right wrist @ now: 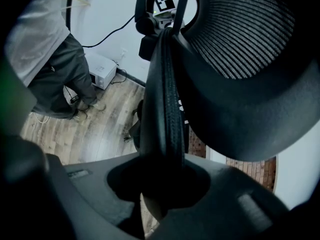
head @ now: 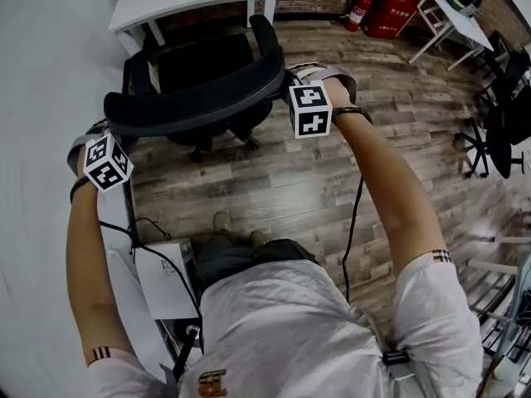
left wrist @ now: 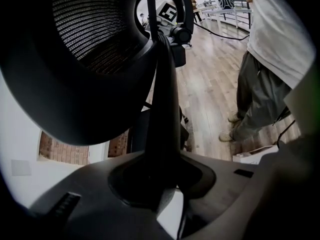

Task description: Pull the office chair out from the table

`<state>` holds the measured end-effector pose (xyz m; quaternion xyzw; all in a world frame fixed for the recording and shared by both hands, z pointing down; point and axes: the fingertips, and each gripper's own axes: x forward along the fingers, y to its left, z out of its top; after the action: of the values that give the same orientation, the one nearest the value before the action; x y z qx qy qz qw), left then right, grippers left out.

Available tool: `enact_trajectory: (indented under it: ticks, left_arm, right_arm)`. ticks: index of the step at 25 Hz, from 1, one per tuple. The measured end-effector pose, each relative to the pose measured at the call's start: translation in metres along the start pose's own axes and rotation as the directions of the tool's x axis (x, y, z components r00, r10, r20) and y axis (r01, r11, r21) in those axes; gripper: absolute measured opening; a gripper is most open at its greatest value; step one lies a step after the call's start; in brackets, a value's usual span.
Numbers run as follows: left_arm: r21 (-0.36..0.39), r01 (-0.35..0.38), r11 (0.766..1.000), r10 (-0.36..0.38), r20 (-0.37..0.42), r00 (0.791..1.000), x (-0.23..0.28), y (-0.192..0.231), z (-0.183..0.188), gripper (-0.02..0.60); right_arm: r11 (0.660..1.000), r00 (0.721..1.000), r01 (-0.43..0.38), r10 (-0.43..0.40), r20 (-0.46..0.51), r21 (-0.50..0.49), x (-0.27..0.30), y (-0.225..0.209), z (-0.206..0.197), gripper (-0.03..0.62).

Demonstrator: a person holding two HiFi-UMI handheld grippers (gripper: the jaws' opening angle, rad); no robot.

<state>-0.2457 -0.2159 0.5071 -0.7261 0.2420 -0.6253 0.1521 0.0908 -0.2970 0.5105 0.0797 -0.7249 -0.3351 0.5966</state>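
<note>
The right gripper (right wrist: 161,184) is shown from close behind, its two grey jaws closed on the black ribbed rim (right wrist: 162,109) of a chair (right wrist: 240,54), whose mesh back fills the upper right. At the rim's far end the left gripper (right wrist: 159,31) is seen, topped by a marker cube (right wrist: 165,4). At left, a person's legs (right wrist: 65,79) are seen on a wood floor (right wrist: 95,134), near a white box (right wrist: 102,70) by the wall (right wrist: 105,14).

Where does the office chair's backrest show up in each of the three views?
Head view: the backrest is a black arc at upper centre-left.
Left gripper view: the backrest fills the upper left, with its edge running down the middle.
Right gripper view: the backrest fills the upper right, with its edge running down the middle.
Shared landmark: the wood floor.
</note>
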Motion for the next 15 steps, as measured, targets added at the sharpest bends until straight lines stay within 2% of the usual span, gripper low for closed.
enact_trajectory:
  ticks: [15]
  left_arm:
    - [-0.002, 0.022, 1.0, -0.022, -0.011, 1.0, -0.03, -0.046, 0.009, 0.104]
  right_arm:
    - [1.0, 1.0, 0.003, -0.003, 0.0, -0.005, -0.038, 0.045, 0.01, 0.077]
